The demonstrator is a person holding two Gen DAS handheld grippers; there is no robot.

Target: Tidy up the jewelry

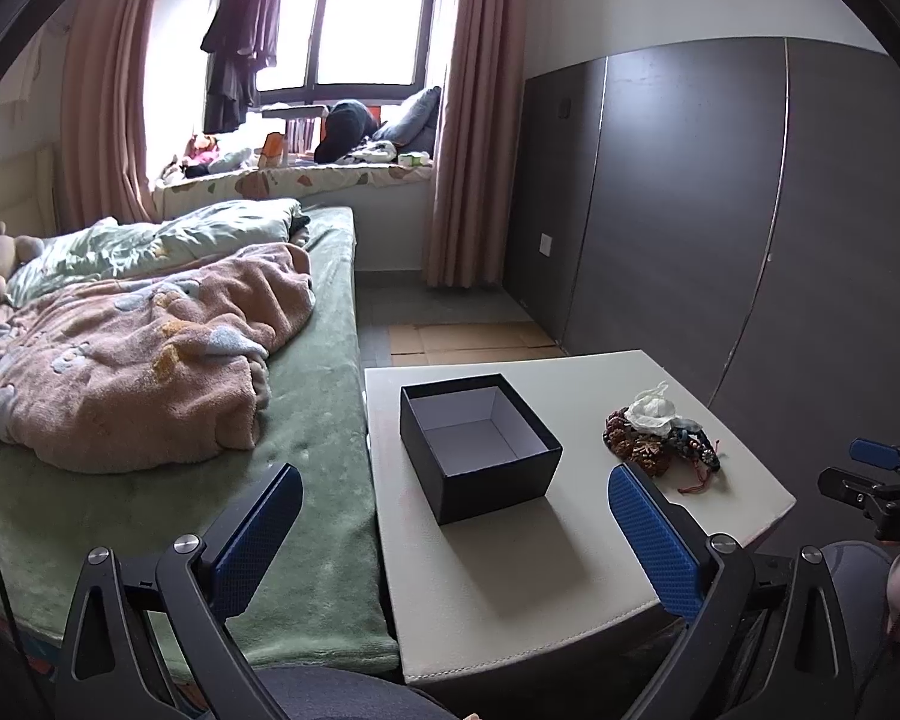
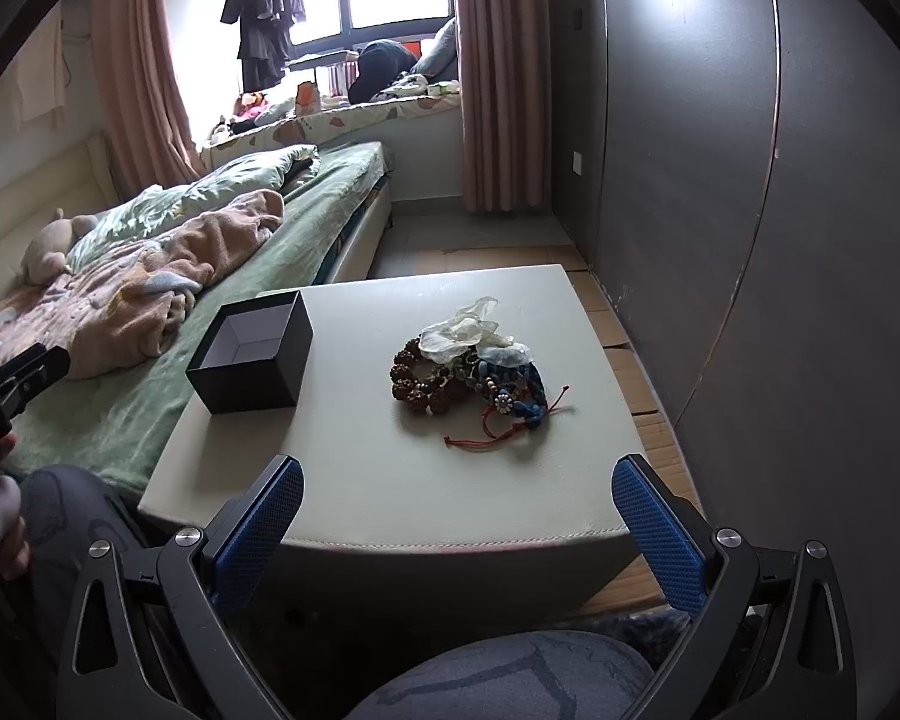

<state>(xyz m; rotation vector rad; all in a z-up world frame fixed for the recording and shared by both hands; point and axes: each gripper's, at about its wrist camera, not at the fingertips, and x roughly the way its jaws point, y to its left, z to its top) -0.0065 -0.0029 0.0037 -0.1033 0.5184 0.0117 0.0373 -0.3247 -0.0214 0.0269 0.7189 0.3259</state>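
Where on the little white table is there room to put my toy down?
The near part of the white table, in front of the open black box and the jewelry pile, is bare. So is the strip between box and pile, and the far edge behind them. The pile itself is crowded: tangled beaded bracelets with red cords trailing toward you.
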